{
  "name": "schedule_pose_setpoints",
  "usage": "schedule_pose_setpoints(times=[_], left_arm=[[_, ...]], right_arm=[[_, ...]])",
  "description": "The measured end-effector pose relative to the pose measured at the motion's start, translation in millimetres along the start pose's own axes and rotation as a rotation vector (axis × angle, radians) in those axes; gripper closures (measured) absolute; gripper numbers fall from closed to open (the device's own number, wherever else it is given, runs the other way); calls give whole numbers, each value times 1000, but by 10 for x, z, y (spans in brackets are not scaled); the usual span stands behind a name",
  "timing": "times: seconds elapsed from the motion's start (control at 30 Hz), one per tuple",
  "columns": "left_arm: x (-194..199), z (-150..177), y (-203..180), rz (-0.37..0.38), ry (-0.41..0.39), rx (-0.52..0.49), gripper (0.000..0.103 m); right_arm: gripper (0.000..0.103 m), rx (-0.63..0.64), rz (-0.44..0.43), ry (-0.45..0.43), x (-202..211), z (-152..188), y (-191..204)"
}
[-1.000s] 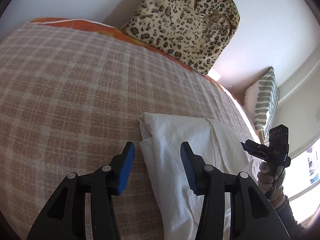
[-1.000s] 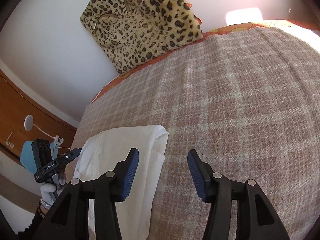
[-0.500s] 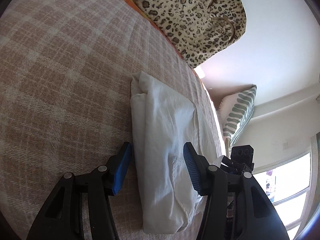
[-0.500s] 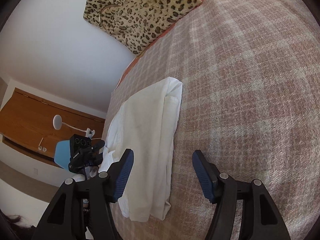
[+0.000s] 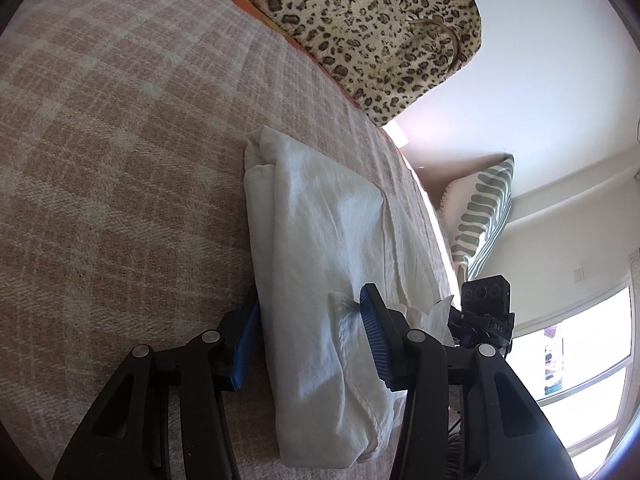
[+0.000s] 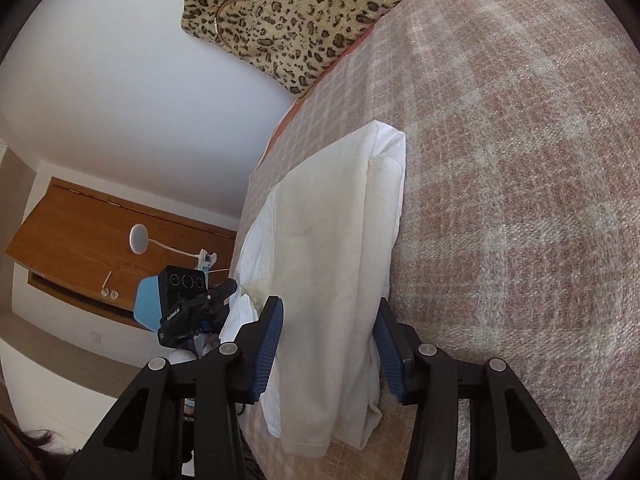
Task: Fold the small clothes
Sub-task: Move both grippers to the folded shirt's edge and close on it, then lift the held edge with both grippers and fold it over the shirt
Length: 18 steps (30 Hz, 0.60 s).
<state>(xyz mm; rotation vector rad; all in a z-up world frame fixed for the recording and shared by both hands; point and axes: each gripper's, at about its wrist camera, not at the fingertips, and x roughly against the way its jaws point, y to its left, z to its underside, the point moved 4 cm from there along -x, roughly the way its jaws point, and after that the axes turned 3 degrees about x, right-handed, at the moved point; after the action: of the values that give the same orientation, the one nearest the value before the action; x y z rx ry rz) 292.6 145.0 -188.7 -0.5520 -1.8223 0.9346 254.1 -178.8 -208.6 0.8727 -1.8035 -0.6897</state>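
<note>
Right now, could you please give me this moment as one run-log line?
phase: grasping | left gripper: closing, straddles white garment edge | right gripper: closing, straddles opposite edge | garment: folded, flat on plaid blanket

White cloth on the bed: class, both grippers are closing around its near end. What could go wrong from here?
1. The white cloth lies in loose layers; the left gripper, its jaws closing around it, may catch only the top ones.
2. The right gripper, also closing around it, sits at the opposite edge; uneven pulling could undo the fold.
3. The cloth lies near the bed edge and may slip off.
</note>
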Motion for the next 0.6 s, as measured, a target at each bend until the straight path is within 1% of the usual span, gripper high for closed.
schedule_pose_setpoints(times=[0.03,0.1,0.17,0.2,0.23,0.3,0.37,0.5,0.6], left_arm=[[-4,9,-2,-13,-7,-5,68],[-12,27,-32,-40,-20,-25,72],[-3,39,-97,-62,-32,-61,77],[8,44,-139,-68,-40,-80,82],[18,51,-188,-76,-48,-103,84],[38,70,-297,-93,-64,-153,85],[52,89,-382,-102,-76,-187,86],[84,130,-506,-94,-100,-213,86],[80,187,-633,-85,-100,-251,87]], right_arm=[[71,-20,9,0,-8,7,-31],[79,-35,35,-27,-2,28,-62],[84,-5,82,-39,6,62,-14],[86,24,114,-44,9,75,40],[88,57,149,-47,14,87,107],[91,107,195,-60,36,98,223],[92,142,222,-74,67,103,322],[93,201,272,-93,123,131,471],[94,244,300,-103,179,158,582]])
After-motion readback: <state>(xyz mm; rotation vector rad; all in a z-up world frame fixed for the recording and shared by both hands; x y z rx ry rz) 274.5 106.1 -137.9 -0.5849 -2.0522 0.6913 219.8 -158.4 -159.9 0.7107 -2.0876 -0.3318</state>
